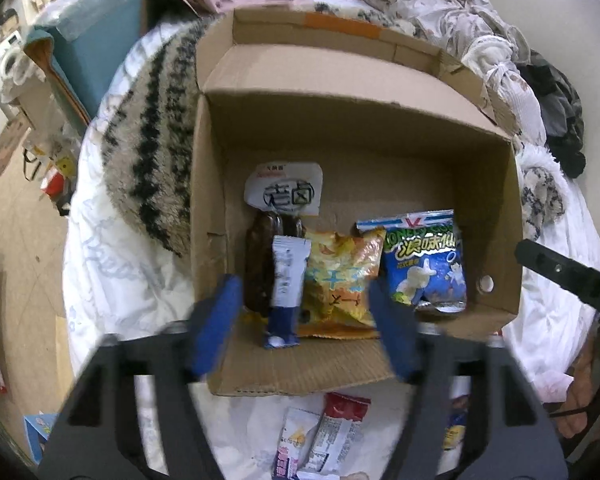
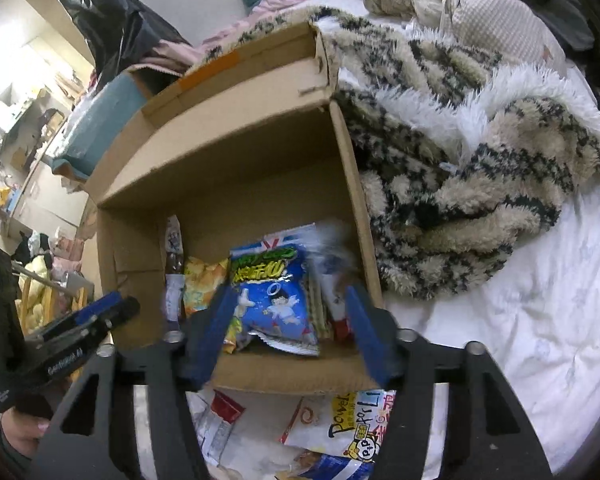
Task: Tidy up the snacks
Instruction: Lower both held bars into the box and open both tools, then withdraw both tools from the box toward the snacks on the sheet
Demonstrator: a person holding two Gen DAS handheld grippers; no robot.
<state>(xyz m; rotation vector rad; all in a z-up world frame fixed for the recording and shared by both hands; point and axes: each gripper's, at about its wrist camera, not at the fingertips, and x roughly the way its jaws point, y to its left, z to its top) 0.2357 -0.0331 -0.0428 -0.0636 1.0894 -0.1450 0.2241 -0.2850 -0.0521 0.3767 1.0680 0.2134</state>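
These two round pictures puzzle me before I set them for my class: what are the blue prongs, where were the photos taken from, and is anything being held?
A person holds hand-operated tongs in each hand, with a camera mounted on each. One picture looks along the left tongs, the other along the right tongs. Both sit open over a cardboard box on a bed and grip nothing. Inside lie a blue snack bag, a yellow chip bag and a white stick packet. More packets lie on the white sheet outside.

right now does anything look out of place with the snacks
Yes: several snack packets lie loose on the white bedsheet in front of the cardboard box, while the others sit inside it.
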